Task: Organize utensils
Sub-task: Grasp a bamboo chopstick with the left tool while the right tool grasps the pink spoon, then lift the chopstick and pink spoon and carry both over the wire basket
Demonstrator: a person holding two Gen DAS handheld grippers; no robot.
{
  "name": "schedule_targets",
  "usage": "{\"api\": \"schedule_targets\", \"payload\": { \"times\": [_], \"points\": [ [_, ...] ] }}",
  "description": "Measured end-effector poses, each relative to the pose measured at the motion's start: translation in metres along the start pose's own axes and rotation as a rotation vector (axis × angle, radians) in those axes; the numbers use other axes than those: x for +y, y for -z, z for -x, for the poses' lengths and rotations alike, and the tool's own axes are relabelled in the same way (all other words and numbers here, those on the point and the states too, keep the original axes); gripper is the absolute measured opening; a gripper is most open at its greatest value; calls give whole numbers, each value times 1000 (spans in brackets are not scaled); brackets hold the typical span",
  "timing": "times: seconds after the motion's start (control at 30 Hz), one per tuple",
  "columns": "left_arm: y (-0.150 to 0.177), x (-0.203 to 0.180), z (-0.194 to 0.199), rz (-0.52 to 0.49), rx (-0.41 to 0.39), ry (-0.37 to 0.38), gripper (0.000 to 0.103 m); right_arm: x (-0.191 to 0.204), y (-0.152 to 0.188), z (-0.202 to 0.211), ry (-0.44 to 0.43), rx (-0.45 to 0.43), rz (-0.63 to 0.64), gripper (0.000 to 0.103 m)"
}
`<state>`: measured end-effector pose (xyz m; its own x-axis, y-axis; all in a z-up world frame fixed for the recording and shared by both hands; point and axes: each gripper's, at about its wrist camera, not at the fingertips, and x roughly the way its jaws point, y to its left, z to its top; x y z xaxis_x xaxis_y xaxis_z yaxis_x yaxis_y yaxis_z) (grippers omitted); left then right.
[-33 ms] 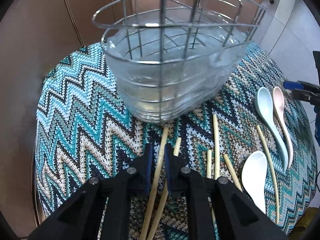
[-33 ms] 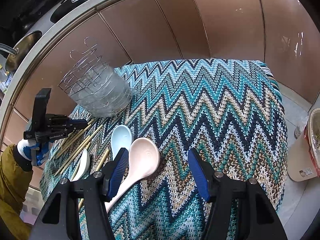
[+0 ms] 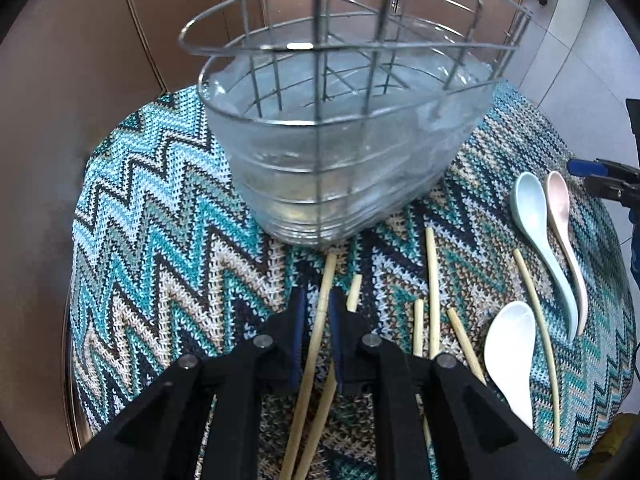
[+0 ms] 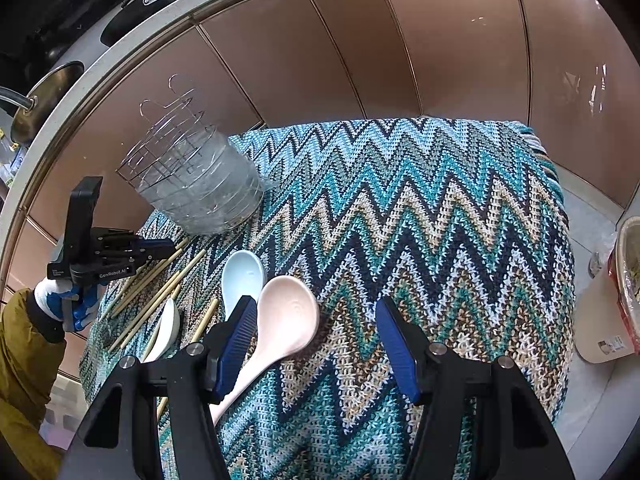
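Observation:
My left gripper (image 3: 318, 312) is shut on a bamboo chopstick (image 3: 320, 312), low over the zigzag cloth, just in front of the wire utensil basket (image 3: 340, 140) with its clear liner. Several more chopsticks (image 3: 432, 288) lie to its right, then a white spoon (image 3: 510, 344), a pale blue spoon (image 3: 536, 220) and a pink spoon (image 3: 560, 208). My right gripper (image 4: 316, 344) is open over the cloth, with the pink spoon (image 4: 286, 320) beside its left finger and the blue spoon (image 4: 242, 276) just beyond. The left gripper also shows in the right wrist view (image 4: 168, 246).
The knitted zigzag cloth (image 4: 420, 220) covers a small table with brown cabinet panels (image 4: 320, 52) behind it. A tiled floor and a red-rimmed container (image 4: 624, 288) lie past the table's right edge.

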<state>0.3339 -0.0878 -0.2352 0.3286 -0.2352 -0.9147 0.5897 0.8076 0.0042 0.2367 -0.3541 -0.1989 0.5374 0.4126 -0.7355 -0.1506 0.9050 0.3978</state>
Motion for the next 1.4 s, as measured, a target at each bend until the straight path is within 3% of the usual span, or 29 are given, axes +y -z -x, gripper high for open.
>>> {"api": "schedule_targets", "payload": {
  "times": [0.43, 0.67, 0.7, 0.8, 0.87, 0.9, 1.13, 1.4],
  "points": [
    [-11, -21, -16, -39, 27, -22, 11, -2, -4, -12, 2, 49, 36, 59],
    [-10, -29, -14, -65, 12, -41, 7, 1, -12, -29, -43, 117, 72, 59],
    [-9, -32, -13, -67, 7, -45, 7, 1, -12, -31, -49, 126, 77, 56],
    [-5, -40, -5, -70, -16, -53, 5, 7, -14, -41, -68, 160, 98, 35],
    [-3, -42, 3, -62, -40, -64, 5, 10, -13, -45, -63, 174, 113, 12],
    [-1, -42, 9, -57, -56, -68, 5, 12, -12, -45, -45, 175, 123, 9],
    [11, -38, 60, 3, -184, -86, 5, 29, -2, -12, 44, 93, 171, 7],
    [29, -27, 155, 128, -432, -97, 5, 70, -9, 53, 119, -70, 224, 7]
  ]
}}
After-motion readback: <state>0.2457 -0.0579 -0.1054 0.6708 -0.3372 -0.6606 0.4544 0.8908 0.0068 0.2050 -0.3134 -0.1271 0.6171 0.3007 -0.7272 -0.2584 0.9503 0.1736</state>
